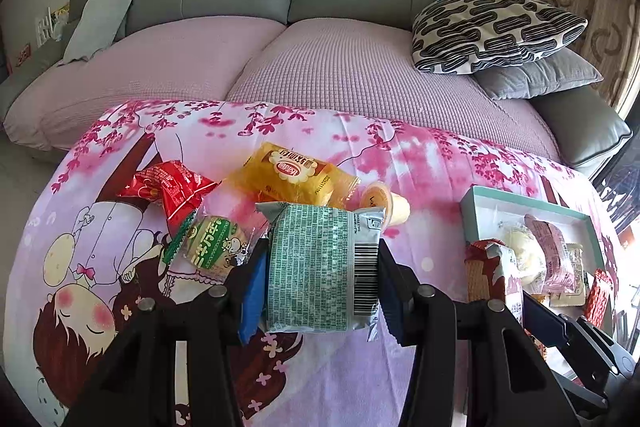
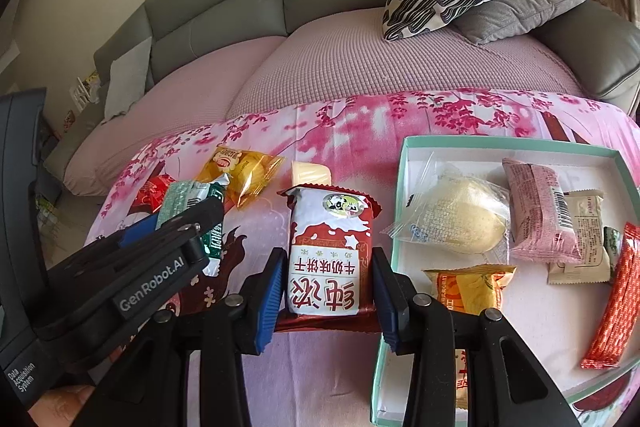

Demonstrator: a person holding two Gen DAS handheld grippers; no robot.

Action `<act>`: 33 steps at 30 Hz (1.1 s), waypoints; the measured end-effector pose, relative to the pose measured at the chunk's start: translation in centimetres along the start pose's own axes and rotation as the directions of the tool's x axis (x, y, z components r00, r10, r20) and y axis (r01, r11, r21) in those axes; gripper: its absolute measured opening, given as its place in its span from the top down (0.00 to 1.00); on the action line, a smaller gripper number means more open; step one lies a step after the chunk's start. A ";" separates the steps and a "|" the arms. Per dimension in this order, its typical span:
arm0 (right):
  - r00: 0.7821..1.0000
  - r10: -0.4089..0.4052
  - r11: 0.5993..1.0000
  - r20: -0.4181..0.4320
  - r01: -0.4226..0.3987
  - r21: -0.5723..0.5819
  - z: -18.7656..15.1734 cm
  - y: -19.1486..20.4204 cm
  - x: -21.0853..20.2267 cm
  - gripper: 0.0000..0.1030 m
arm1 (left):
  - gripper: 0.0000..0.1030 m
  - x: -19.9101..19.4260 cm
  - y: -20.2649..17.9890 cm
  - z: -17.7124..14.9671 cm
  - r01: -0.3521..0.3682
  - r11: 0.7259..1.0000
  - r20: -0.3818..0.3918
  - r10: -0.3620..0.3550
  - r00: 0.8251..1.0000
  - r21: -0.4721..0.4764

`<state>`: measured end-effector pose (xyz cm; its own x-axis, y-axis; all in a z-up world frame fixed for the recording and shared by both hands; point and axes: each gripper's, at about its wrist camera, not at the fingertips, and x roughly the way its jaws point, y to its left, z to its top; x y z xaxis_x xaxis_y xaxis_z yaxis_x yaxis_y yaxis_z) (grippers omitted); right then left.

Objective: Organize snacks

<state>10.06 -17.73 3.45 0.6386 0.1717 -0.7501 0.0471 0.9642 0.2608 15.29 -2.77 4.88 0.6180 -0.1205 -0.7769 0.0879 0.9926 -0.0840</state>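
The left gripper [image 1: 320, 267] pinches a green packet [image 1: 320, 267] between its blue pads, raised above the cloth [image 1: 360, 367]. The right gripper [image 2: 325, 275] pinches a red-and-white biscuit pack [image 2: 328, 255], just beside the left edge of the box [image 2: 404, 163]. The box sits at the cloth's right edge and holds several snacks. A yellow packet [image 1: 288, 175], red packet [image 1: 176, 187] and cup [image 1: 384, 203] lie near the cloth's far edge.

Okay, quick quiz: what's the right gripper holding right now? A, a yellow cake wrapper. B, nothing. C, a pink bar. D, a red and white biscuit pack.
D: the right gripper has its blue pads pressed against both sides of the red and white biscuit pack, beside the teal box.
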 end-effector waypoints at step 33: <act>0.969 -0.229 0.899 0.095 0.173 0.402 1.0 -18.5 -6.8 0.57 | 0.50 -2.1 -16.4 -2.8 0.129 0.933 -0.021 -0.129 0.991 0.337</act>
<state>5.61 -36.94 4.33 0.6807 -0.0733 -0.7289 0.4618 0.8153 0.3493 10.38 -18.71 6.13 0.5852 -0.2474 -0.7722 0.4247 0.9048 0.0319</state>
